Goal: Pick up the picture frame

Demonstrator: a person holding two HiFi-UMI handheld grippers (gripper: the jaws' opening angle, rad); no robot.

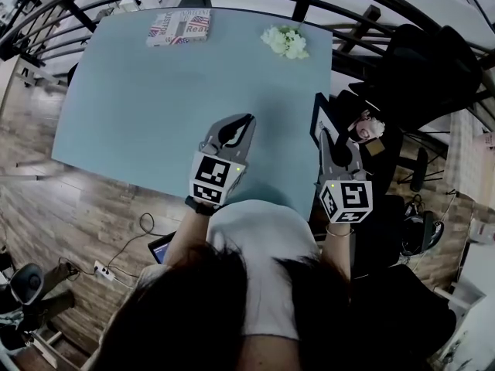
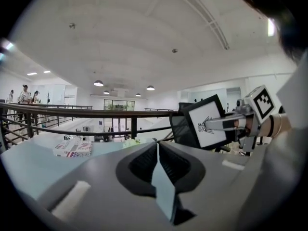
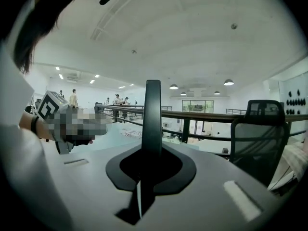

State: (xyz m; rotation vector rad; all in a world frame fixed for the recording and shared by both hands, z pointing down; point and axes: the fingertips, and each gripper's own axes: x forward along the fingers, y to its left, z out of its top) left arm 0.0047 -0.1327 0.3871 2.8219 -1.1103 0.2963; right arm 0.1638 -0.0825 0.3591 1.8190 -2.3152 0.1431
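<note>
- The right gripper (image 1: pixel 323 135) has its fingers closed tight on the picture frame (image 2: pixel 207 121).
- The frame is up in the air. It does not touch the worktop (image 1: pixel 155 91).
- From the head view, the frame hangs just past the right edge of the worktop, near the person's right side.
- The frame has a black border. Inside is a white sheet with a small dark drawing on it.
- From the left gripper view, the frame looks tipped over a little, not straight up. The fingers pinch it at its right side.
- From the right gripper view, only the thin black edge of the frame shows. It stands up tall between the two fingers.
- The left gripper (image 1: pixel 249 119) has its fingers closed with the tips touching. Nothing is between them.
- The left gripper is over the near part of the worktop, well apart from the frame.
- The worktop is pale blue.
- At its far edge lies a box with a flag print (image 1: pixel 179 27).
- A bunch of white flowers (image 1: pixel 285 41) lies at the far edge too, to the right of the box.
- A black chair (image 3: pixel 255 138) stands to the right of the worktop.
- A dark railing (image 2: pixel 72 112) runs behind the worktop.
- The floor (image 1: pixel 46 207) is brown wood, with some wires (image 1: pixel 131 246) lying on it.
</note>
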